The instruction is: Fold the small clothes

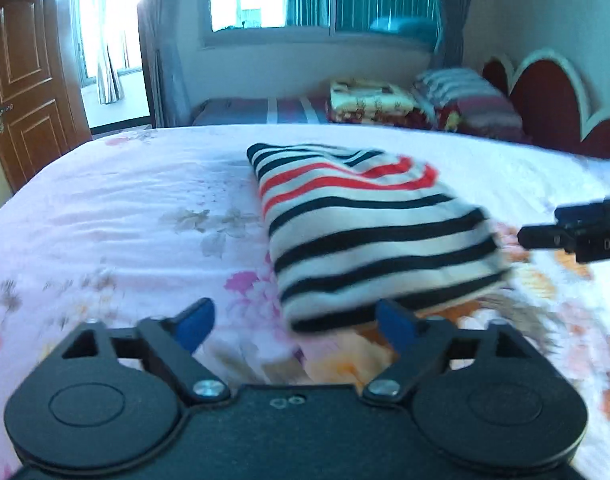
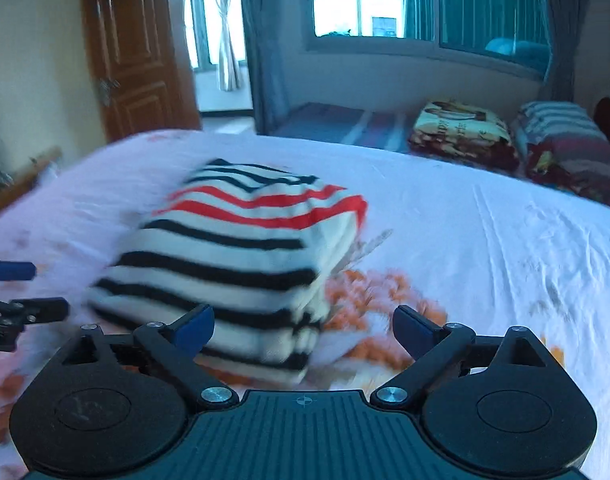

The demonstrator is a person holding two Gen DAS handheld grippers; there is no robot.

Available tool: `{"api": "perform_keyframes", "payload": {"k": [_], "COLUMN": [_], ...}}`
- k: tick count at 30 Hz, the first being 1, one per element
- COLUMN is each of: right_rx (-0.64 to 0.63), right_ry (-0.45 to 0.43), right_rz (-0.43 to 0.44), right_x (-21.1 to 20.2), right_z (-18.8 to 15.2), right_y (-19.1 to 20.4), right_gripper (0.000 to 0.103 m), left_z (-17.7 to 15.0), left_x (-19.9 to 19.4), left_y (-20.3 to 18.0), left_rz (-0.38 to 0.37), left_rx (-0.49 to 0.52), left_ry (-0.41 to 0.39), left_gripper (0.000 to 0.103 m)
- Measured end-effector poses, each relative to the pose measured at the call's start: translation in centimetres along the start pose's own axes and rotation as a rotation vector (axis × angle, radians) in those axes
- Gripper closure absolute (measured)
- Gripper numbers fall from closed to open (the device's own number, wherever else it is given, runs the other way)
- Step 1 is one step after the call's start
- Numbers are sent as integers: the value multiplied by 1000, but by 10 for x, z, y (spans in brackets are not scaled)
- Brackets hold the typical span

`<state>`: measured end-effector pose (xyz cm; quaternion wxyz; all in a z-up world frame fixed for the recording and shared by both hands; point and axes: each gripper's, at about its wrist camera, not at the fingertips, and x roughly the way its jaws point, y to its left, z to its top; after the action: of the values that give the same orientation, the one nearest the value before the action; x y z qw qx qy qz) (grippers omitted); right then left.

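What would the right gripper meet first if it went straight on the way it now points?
Most likely the folded striped garment. The right gripper is open and empty, aimed down at the bed; the garment's near right corner lies just ahead between its fingers. Blur makes depth uncertain, so it could graze the floral bedsheet instead.
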<state>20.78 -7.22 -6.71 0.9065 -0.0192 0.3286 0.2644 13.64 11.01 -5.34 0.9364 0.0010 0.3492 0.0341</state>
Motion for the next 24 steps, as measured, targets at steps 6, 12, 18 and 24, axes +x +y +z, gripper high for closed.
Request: {"api": "perform_keyframes", "payload": {"k": [6,12,18,24], "right_rx": [64,85,43,52], "right_ry": [-47,-40,-80,-137], "right_rz": [-12,-71,-105,-118], "right_x": [-88,-145,-185,-217], "right_z": [-32,-54,-47,-44], "right_y": [21,49,75,88], "right_gripper": [0,0,0,0], "left_z": [-28,-25,-20,-24], "left_x": [-70,-122,-165,-191], "left_y": [-19,-32,-42,-47], "left_rz": [11,28,17,30], "left_rx": [-25,-29,10,-13], "left_ry": [-33,-91,-160,-200], "left_gripper": [1,1,1,1]}}
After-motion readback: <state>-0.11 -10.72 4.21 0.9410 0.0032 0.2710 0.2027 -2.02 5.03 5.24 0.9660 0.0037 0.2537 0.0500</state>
